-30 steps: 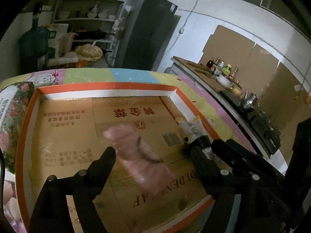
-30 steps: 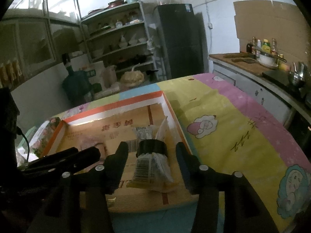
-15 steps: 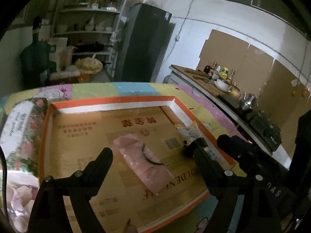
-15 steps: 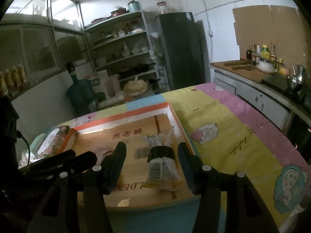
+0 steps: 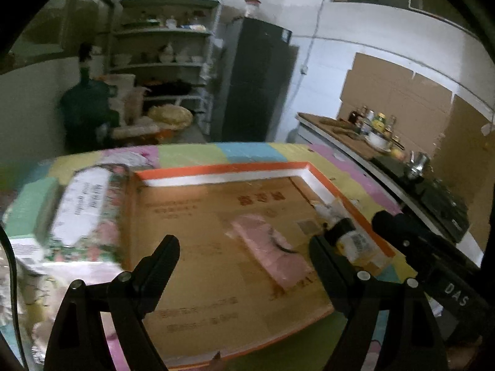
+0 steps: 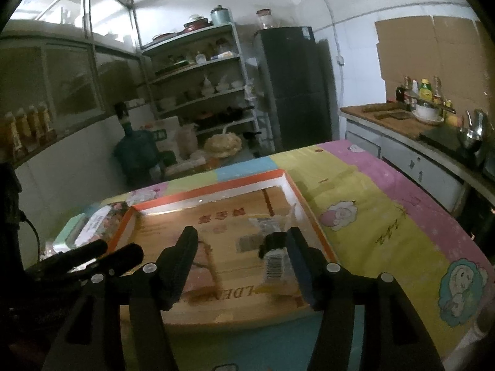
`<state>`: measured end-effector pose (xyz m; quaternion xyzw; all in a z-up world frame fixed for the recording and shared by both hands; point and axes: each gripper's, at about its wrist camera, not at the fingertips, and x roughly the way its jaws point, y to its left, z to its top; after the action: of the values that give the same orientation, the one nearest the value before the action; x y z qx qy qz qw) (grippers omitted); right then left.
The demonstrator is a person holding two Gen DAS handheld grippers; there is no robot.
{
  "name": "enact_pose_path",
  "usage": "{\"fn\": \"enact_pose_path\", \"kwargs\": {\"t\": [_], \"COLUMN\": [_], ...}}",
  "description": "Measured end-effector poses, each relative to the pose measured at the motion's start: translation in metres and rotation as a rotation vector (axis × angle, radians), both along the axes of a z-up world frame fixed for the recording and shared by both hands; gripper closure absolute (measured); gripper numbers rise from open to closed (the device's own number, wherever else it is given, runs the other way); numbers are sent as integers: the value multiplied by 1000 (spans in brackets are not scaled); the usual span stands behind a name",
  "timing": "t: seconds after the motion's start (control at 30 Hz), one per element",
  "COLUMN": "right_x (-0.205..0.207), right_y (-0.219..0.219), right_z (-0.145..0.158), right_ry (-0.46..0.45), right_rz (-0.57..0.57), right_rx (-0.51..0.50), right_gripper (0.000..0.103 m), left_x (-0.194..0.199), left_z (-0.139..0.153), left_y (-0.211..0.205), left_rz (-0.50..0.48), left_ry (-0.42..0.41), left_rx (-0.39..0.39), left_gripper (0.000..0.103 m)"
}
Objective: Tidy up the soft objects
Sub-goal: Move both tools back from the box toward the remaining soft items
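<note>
On the patchwork tablecloth [image 6: 377,216], a shallow orange-rimmed cardboard tray [image 5: 222,168] sits flat, brown printed board as its floor.

Inside tray:
- pink soft packet [image 5: 272,253] with a dark loop on top, lying flat, centre-right of the floor. Also visible in the right wrist view [image 6: 201,275], partly behind the left finger of that gripper.
- clear bag with a black cap and a barcode label [image 6: 273,262], near the tray's right wall; same bag in the left wrist view [image 5: 349,241]. More crinkled clear plastic just beyond it, towards the far right corner; contents too blurred to tell.

Left gripper [image 5: 244,259]: jaws wide apart, nothing between the pads, hanging above the tray's near half. Pink packet shows in the gap but lies on the tray floor, apart from the fingers.

Right gripper [image 6: 241,253]: jaws spread and have just been opening wider. Capped bag sits right by the inner face of the right finger [image 6: 298,256]; can't tell if it touches. No squeeze visible, bag rests on the tray floor.

Outside tray, left side: floral-print wrapped pack [image 5: 83,213], blurred, against the tray's left wall, with a pale green box [image 5: 29,207] beside it.

Background: shelf rack [image 6: 201,71], dark fridge [image 6: 294,86], big green water jug [image 6: 136,151], counter with bottles [image 6: 417,92].
</note>
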<state>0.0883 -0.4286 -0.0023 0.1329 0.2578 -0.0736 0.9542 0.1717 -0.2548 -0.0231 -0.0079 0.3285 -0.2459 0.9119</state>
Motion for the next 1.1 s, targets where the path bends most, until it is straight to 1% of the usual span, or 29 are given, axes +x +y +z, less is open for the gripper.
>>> {"fn": "enact_pose_path", "kwargs": {"t": [0.1, 0.3, 0.53, 0.57, 0.6, 0.63, 0.77, 1.1], "right_x": [-1, -3, -5, -5, -5, -5, -6, -3], "right_y": [10, 29, 52, 54, 58, 61, 77, 112], "right_z": [3, 7, 13, 14, 14, 15, 18, 20], "right_ry": [-7, -17, -29, -31, -32, -34, -40, -51], "right_rz": [12, 41, 68, 72, 79, 83, 107, 158], "right_rx": [-3, -5, -8, -9, -11, -14, -21, -15], "right_gripper": [42, 42, 42, 40, 32, 28, 27, 27], "left_x": [-4, -10, -19, -21, -22, -24, -30, -37], "left_z": [4, 9, 18, 19, 20, 21, 25, 29], "left_y": [12, 30, 52, 56, 60, 63, 76, 121], "left_rz": [24, 40, 68, 75, 80, 86, 116, 187], "left_ry": [-21, -31, -65, -71, -75, -80, -105, -132], "left_rx": [8, 27, 13, 11, 10, 10, 16, 6], "left_gripper": [19, 24, 25, 25, 25, 25, 25, 25]}}
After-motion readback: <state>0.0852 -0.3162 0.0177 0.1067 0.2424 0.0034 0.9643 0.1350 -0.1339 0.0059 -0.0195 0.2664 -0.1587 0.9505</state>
